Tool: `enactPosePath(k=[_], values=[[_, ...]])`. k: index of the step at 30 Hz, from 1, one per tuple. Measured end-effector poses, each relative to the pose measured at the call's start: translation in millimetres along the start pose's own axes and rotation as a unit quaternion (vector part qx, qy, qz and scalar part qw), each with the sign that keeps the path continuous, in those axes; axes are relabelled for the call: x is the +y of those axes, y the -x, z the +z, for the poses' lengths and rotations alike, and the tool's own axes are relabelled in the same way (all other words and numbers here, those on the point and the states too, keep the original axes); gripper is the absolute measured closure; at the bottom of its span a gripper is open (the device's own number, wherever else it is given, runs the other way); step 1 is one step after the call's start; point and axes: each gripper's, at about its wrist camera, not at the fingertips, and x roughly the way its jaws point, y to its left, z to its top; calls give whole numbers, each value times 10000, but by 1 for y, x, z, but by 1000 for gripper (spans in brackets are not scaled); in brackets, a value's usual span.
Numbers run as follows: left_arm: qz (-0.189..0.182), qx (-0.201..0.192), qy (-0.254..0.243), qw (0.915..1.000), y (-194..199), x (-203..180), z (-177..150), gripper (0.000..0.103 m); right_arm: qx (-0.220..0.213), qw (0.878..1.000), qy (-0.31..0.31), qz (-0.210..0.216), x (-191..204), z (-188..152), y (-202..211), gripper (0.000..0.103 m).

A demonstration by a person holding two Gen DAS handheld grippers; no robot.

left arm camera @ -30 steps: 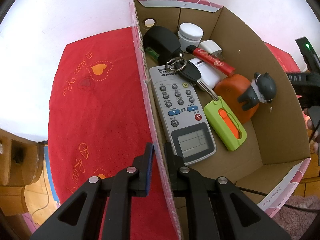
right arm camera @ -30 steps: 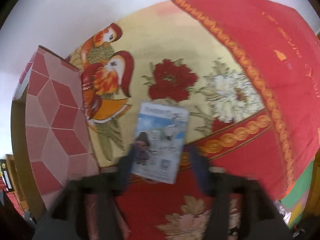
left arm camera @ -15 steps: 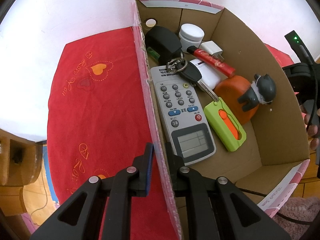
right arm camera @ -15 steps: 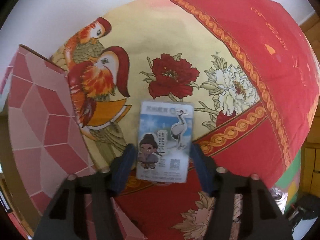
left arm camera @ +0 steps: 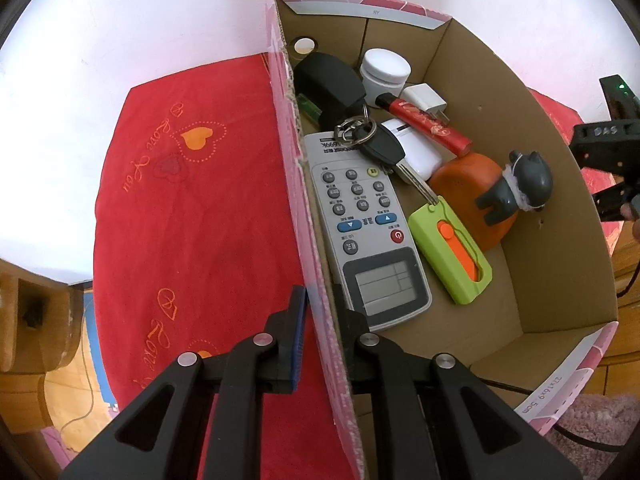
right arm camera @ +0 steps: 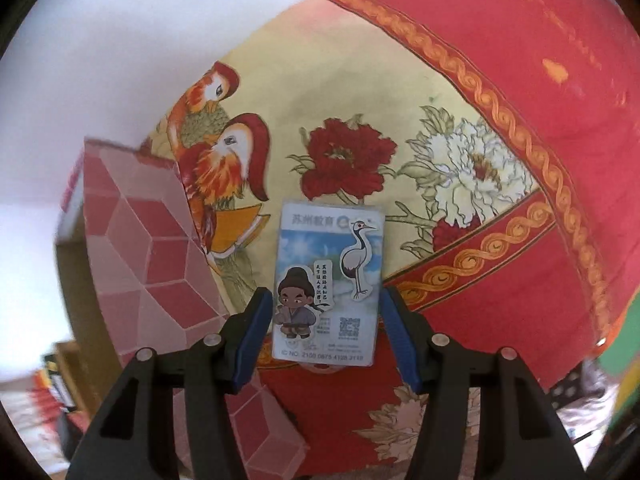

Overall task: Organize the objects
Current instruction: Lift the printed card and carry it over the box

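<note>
Two tools point steeply down. My left tool (left arm camera: 318, 332) is clenched on the near side wall of the cardboard box (left arm camera: 560, 272). My right tool (right arm camera: 324, 336) has just been closing; the card (right arm camera: 329, 290) sits between its pads, apparently clamped by its long edges above the floral cloth (right arm camera: 460, 92). Inside the box lie a remote control (left arm camera: 368, 224), car key (left arm camera: 384, 148), green case (left arm camera: 450, 250), red tube (left arm camera: 428, 128), white jar (left arm camera: 385, 70), charger plug (left arm camera: 425, 100) and grey figurine (left arm camera: 516, 192). Only the right wrist view shows the card.
</note>
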Motion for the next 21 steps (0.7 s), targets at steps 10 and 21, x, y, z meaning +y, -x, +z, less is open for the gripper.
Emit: enactPosePath(k=[10,21], values=[[38,-13,23,10000,0,-4,0,93,-362,9974,583,198,19,86,58,47],[13,-41,117,9999,1,-3,-1,93,-929,9556,2783,260,148,42,56,47]])
